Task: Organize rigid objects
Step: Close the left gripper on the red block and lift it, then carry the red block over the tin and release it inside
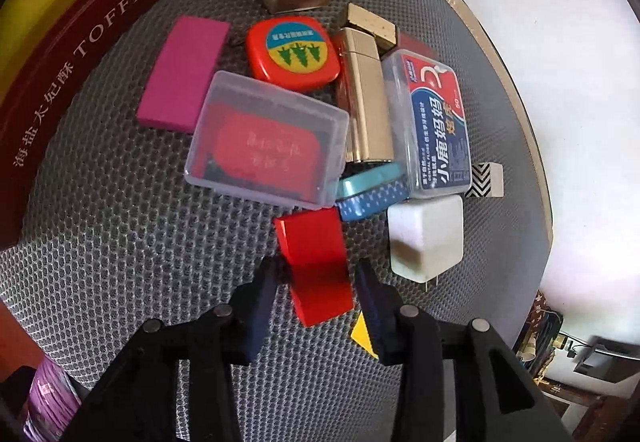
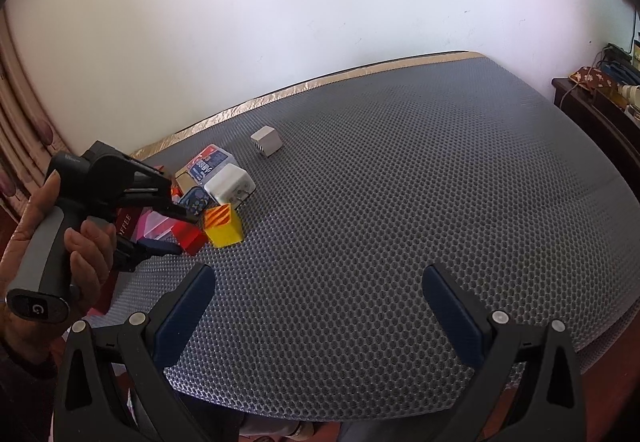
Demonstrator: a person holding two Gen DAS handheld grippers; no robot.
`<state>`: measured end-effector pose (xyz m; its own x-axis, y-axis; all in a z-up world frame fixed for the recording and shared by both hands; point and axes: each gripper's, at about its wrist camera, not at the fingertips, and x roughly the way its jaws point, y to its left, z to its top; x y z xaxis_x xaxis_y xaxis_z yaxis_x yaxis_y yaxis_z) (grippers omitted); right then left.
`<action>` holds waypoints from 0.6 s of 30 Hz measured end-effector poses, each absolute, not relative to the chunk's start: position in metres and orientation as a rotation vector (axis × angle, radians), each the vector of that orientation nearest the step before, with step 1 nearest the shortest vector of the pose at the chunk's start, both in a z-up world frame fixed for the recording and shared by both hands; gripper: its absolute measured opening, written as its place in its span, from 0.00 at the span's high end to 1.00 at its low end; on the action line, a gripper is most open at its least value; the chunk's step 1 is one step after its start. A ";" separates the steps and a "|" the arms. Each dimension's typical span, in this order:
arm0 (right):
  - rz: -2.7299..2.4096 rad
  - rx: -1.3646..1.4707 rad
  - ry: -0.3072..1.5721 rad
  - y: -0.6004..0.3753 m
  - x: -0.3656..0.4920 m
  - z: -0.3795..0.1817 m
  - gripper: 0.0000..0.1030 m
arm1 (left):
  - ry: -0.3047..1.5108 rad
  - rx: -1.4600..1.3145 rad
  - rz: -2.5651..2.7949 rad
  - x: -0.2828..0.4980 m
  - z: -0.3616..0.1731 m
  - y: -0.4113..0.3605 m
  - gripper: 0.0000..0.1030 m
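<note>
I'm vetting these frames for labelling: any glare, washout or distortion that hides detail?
Left wrist view: the wall is blown out white, the silver box carries glare, and fisheye bends the toffee box. Right wrist view: the wall washes out too, and the mat edge bows.

Two white chargers [image 1: 426, 238] [image 2: 266, 141], two red blocks [image 1: 316, 266] [image 1: 416, 42], one pink block [image 1: 182, 74], one yellow block [image 2: 225, 230]

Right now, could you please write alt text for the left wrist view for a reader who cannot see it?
The open left gripper straddles a flat red rectangular block on a grey honeycomb mat. Beyond lies a cluster: a clear plastic box, a white charger cube and a red square tin.
</note>
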<state>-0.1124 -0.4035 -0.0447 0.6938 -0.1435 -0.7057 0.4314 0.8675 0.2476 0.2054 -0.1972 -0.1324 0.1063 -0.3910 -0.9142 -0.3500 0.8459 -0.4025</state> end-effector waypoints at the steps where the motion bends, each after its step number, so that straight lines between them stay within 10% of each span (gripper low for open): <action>1: -0.333 0.420 0.739 -0.404 -0.113 -0.045 0.00 | 1.497 -0.615 -0.040 0.207 -0.133 -0.196 0.61; 18: -0.258 0.370 0.776 -0.390 -0.097 -0.051 0.00 | 1.368 -0.371 -0.255 0.123 -0.086 -0.204 0.68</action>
